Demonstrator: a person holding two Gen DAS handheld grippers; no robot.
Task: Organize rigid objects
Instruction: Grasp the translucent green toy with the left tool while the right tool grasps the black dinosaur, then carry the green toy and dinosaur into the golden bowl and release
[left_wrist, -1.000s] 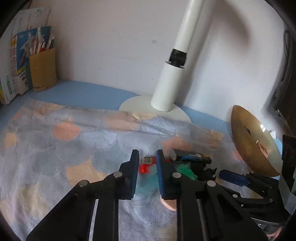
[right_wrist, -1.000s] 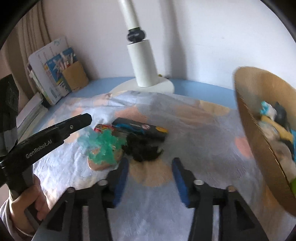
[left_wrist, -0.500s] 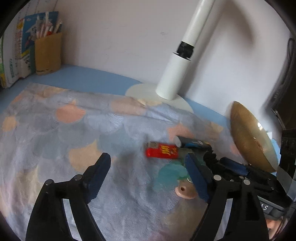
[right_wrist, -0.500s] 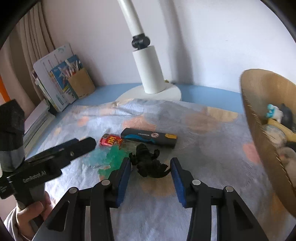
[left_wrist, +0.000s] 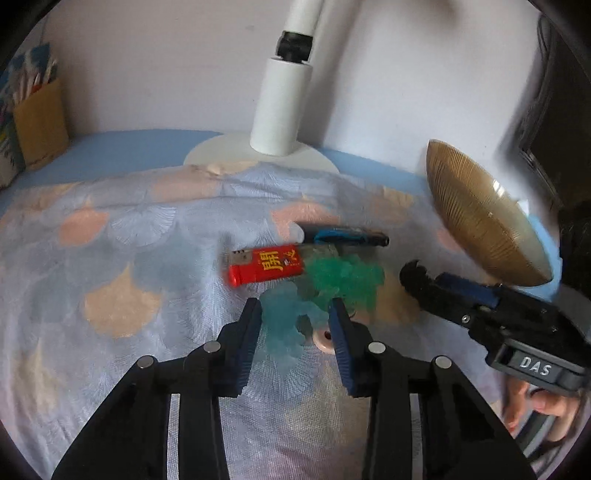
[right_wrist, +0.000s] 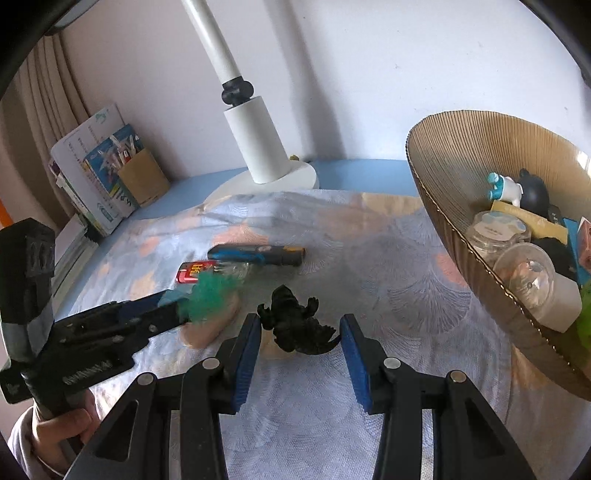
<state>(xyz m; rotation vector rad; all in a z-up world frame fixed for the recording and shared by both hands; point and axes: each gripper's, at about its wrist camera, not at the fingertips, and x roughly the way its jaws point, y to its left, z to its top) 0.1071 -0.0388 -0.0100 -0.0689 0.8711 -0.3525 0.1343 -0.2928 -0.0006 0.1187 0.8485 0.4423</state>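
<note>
Care is needed: the black dinosaur figure (right_wrist: 295, 321), lying left of the ribbed bowl (right_wrist: 461, 162), is bracketed by the right gripper (right_wrist: 300, 334) but not clamped, while the left gripper (left_wrist: 295, 325), just narrowed, brackets the teal toy (left_wrist: 284, 321).

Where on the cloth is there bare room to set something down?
Free: the cloth left of the lighter, and the stretch between the black toy and the bowl. Crowded: the middle, where lighter, pen, green toy and both grippers bunch together.
</note>
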